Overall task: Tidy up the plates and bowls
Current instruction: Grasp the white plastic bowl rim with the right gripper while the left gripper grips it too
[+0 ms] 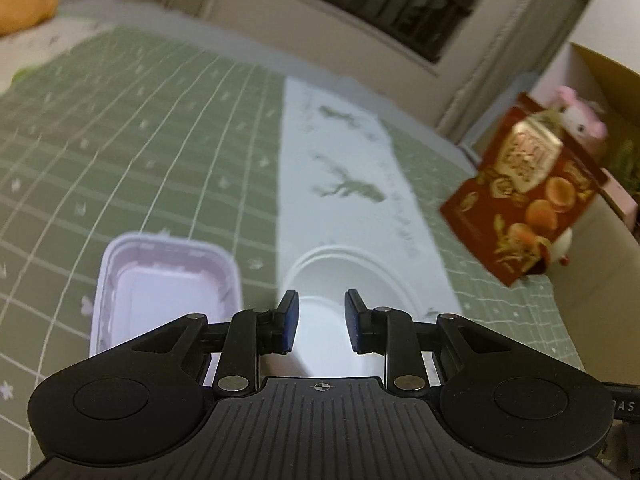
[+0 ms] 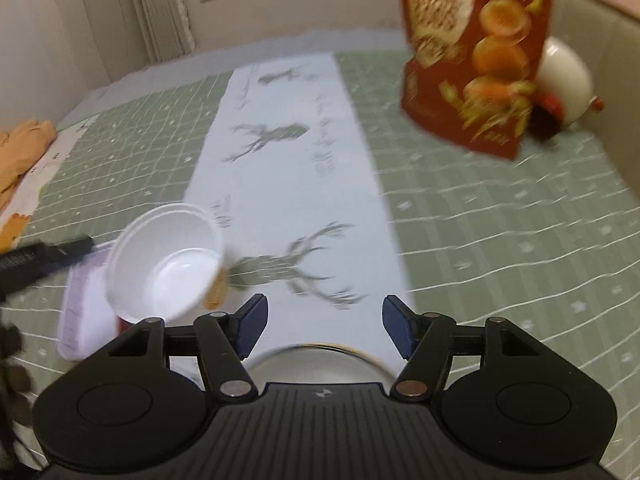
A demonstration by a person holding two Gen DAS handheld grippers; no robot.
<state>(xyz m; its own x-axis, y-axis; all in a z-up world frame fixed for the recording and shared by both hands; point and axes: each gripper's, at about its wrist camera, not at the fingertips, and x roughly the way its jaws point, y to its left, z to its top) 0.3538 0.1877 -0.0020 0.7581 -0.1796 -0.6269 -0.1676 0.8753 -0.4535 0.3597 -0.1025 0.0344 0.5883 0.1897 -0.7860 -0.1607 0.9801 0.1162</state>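
In the left wrist view a white plastic bowl (image 1: 340, 280) lies just past my left gripper (image 1: 322, 320), whose pads stand apart with nothing clamped between them. A pale lilac rectangular tray (image 1: 160, 280) sits to its left on the green grid mat. In the right wrist view the same white bowl (image 2: 164, 264) hangs tilted over the lilac tray (image 2: 80, 320), with the left gripper's dark body (image 2: 36, 260) beside it. My right gripper (image 2: 324, 324) is open and empty above a clear glass bowl rim (image 2: 316, 356).
A white runner with deer print (image 2: 288, 168) crosses the green mat (image 1: 120, 140). A red snack box (image 2: 476, 52) stands at the right, also in the left wrist view (image 1: 524, 196), with a white plush toy (image 2: 564, 80) behind it. An orange cloth (image 2: 20, 148) lies far left.
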